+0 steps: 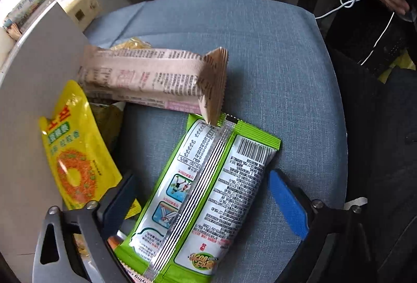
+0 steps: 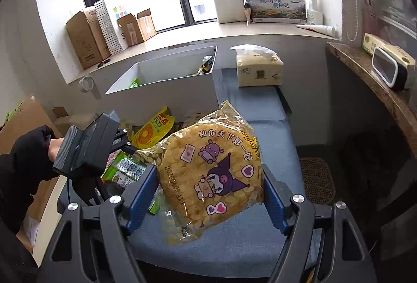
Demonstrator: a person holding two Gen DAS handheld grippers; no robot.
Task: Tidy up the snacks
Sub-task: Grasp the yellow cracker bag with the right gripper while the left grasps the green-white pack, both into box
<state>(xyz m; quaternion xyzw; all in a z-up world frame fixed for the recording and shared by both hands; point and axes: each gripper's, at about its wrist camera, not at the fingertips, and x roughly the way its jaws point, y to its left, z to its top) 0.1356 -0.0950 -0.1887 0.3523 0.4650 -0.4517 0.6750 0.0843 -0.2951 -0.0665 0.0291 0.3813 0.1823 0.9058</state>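
1. Against the white bin wall, far left: yellow snack pouch, leaning.
2. Left tongs: jaws wide apart, straddling the green-and-white packet lying on the blue cushion; pads not touching it.
3. Tan wrapper lies beyond, one end resting on the packet.
4. Right tongs: clamped on a clear bag of yellow crisps, lifted above the cushion.

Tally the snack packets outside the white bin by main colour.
Yellow: 2, flat yellow pouch with orange ring; clear round bag of yellow corn crisps with cartoon print
Green-and-white: 1, long foil packet
Pinkish tan: 1, printed long wrapper
Total: 4
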